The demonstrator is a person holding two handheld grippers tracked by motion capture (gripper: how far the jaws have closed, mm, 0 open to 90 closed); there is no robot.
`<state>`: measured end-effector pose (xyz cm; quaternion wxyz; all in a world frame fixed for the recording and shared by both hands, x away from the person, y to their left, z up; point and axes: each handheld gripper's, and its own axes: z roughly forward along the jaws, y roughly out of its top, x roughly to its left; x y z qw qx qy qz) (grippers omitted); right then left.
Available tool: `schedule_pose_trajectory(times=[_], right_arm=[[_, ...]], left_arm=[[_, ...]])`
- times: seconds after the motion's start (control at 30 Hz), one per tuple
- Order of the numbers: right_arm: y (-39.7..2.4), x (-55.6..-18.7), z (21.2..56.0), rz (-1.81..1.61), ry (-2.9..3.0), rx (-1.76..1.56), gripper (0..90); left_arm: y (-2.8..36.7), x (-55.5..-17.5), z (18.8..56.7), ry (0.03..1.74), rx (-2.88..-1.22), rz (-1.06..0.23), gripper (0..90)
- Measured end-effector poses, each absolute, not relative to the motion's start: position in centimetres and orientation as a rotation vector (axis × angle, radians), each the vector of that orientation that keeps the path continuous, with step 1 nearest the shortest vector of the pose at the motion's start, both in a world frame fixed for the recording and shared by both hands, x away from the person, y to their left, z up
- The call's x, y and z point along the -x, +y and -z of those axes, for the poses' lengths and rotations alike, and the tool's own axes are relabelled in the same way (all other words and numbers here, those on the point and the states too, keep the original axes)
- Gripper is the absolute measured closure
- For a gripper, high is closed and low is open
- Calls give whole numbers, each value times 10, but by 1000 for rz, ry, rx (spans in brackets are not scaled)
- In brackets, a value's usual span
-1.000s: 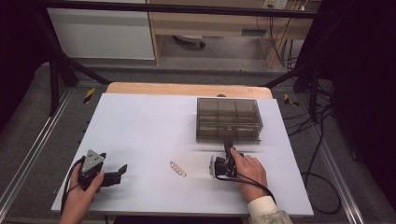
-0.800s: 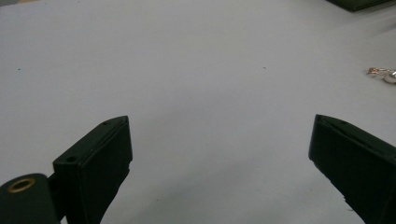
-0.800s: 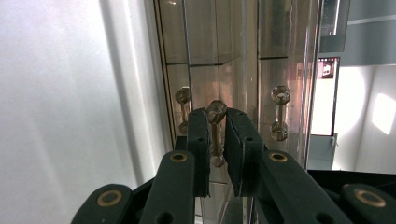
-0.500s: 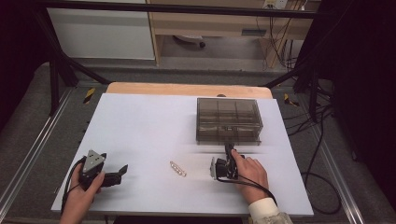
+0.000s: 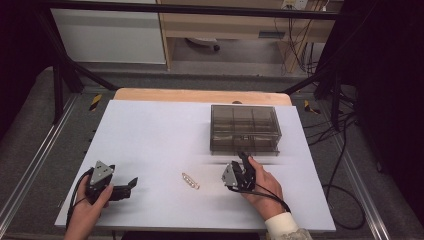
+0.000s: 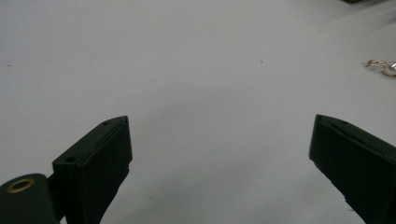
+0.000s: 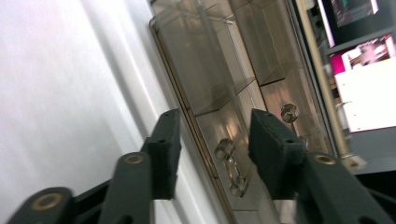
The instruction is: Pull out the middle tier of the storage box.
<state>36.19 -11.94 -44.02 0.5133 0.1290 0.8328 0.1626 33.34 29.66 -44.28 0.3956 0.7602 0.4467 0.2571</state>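
The right gripper (image 5: 243,161) has edged toward the box (image 5: 244,128); its jaws have just been opening, a drawer knob (image 7: 224,148) between them, ungripped. Box at twelve o'clock of it. Left gripper (image 5: 129,184) stands apart, empty; earring (image 5: 190,180) at three o'clock.

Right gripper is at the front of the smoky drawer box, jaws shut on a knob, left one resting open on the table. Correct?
Not quite. The right gripper is at the drawer box, but its jaws have just been opening and stand apart beside the knob, not pressing it, as the right gripper view shows. The left gripper does rest open on the table.
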Motion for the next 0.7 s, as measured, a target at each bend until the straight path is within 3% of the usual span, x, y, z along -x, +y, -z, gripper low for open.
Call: schedule_pose_trajectory(times=[0.37,0.53,0.7], right_arm=[[-121,-378,413,-741,2189,-563,255],[-118,-387,405,-801,2271,-590,175],[-114,-393,399,-810,2320,-579,153]], left_arm=[[297,-333,444,1139,-1928,-648,58],[297,-333,444,1140,-1928,-645,58],[297,-333,444,1139,-1930,-644,58]])
